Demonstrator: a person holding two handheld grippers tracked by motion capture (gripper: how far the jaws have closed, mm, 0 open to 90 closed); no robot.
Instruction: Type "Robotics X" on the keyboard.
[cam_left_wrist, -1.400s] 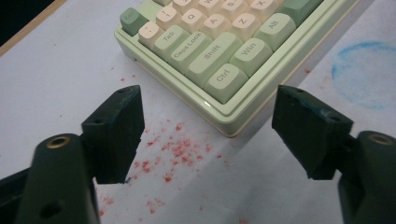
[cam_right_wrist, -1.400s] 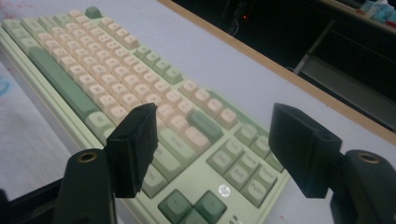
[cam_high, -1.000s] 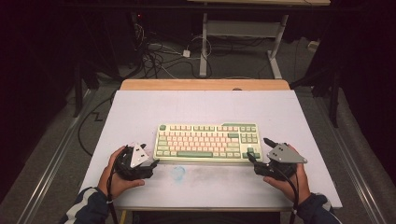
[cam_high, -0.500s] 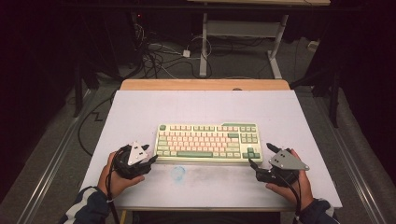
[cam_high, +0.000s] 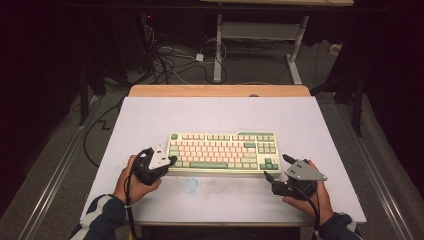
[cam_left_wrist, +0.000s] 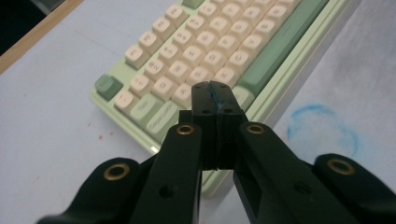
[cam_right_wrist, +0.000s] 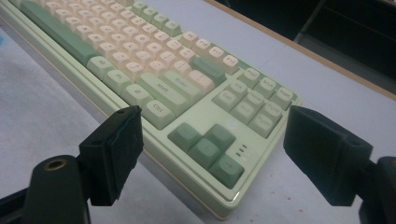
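Observation:
A pale green keyboard (cam_high: 222, 152) with cream and green keys lies across the middle of the white mat (cam_high: 220, 115). My left gripper (cam_high: 171, 160) sits at the keyboard's front left corner. In the left gripper view its jaws have just been closing and the left gripper (cam_left_wrist: 215, 88) is shut with nothing between the pads, tips over the bottom-left keys of the keyboard (cam_left_wrist: 210, 42). My right gripper (cam_high: 275, 167) stands open by the front right corner. In the right gripper view the right gripper (cam_right_wrist: 219, 149) straddles the arrow-key corner of the keyboard (cam_right_wrist: 154, 70) without touching it.
A faint blue ring mark (cam_high: 190, 185) is on the mat in front of the keyboard, also the blue ring mark (cam_left_wrist: 322, 130) right of my left jaws. The wooden table edge (cam_high: 220, 91) runs along the back. Cables (cam_high: 165, 60) and a desk frame (cam_high: 260, 30) stand on the floor beyond.
The left gripper has moved right and slightly up to the keyboard's front left corner, and its jaws have gone from open to shut. The right gripper has stayed put.

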